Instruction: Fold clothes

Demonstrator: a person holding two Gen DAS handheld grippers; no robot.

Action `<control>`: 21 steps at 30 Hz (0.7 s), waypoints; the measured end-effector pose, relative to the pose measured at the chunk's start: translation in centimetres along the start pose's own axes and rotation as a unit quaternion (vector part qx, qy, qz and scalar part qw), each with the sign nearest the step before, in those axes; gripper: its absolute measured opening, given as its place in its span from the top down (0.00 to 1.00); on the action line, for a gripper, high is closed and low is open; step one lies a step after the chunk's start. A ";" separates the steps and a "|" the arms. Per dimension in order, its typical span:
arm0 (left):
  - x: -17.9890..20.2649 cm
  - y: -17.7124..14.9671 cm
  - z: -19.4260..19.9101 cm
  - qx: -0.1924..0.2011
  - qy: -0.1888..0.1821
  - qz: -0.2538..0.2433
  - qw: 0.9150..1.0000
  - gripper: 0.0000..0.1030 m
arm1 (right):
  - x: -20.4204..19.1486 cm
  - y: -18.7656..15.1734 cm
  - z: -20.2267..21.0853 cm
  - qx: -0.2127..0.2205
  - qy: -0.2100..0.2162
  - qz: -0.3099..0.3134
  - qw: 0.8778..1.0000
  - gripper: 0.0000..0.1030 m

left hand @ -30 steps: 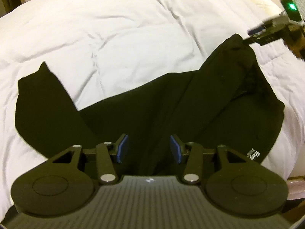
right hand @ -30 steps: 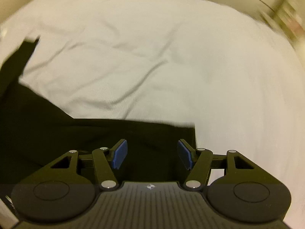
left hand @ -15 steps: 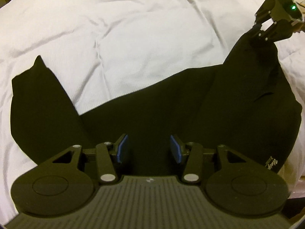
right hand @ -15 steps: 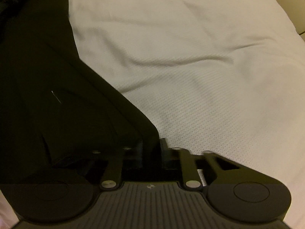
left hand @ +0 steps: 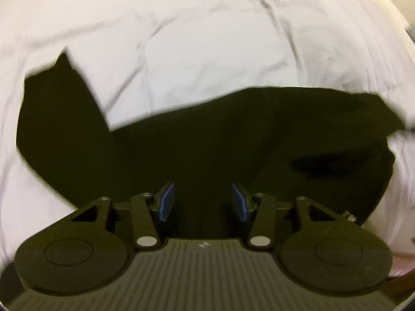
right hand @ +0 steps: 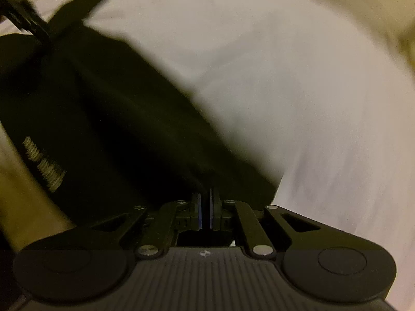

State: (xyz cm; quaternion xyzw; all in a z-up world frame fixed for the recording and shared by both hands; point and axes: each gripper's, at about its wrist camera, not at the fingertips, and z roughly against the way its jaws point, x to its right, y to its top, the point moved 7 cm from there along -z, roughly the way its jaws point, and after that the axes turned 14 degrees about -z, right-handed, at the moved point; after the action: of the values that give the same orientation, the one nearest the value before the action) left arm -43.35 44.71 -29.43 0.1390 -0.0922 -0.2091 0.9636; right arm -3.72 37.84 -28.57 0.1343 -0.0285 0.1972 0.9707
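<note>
A black garment (left hand: 197, 145) lies spread on a white bedcover (left hand: 207, 39), filling the middle band of the left wrist view from the left edge to the right edge. One sleeve (left hand: 59, 108) sticks up in the left of that frame; a pointed flap reaches the right edge.

The left gripper (left hand: 202, 202) sits at the bottom centre of its view, its blue pads (left hand: 166, 202) set wide apart with nothing between them. The dark cloth lies directly ahead of and under the gap, but whether the fingers touch it cannot be told.

In the right wrist view the right gripper (right hand: 205, 211) is at the bottom centre, its pads nearly together, pinching an edge of the garment (right hand: 109, 108). From there the cloth runs up and to the upper left of the frame, heavily blurred. Pale lettering (right hand: 44, 163) shows on the cloth at the left. The bedcover (right hand: 298, 90) fills the right side.
</note>
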 end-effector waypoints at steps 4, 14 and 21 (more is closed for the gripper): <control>-0.9 -2.2 0.8 -0.003 -0.019 0.086 0.996 0.55 | -0.2 -4.9 -1.8 -0.044 0.010 -0.195 0.980 0.67; -4.8 -5.7 -1.1 0.010 -0.053 0.336 0.941 0.49 | 5.7 -9.3 -2.1 0.069 0.188 -0.714 0.671 0.54; -5.1 -5.6 -3.9 -0.008 -0.019 0.318 0.948 0.61 | 8.4 -10.9 -3.7 0.082 0.192 -0.756 0.621 0.54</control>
State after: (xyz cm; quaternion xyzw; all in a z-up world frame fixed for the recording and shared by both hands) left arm -49.09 42.93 -35.47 0.0904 -0.1483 0.1044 0.9793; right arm 8.30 32.33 -33.95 0.1469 0.2860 -0.5834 0.7459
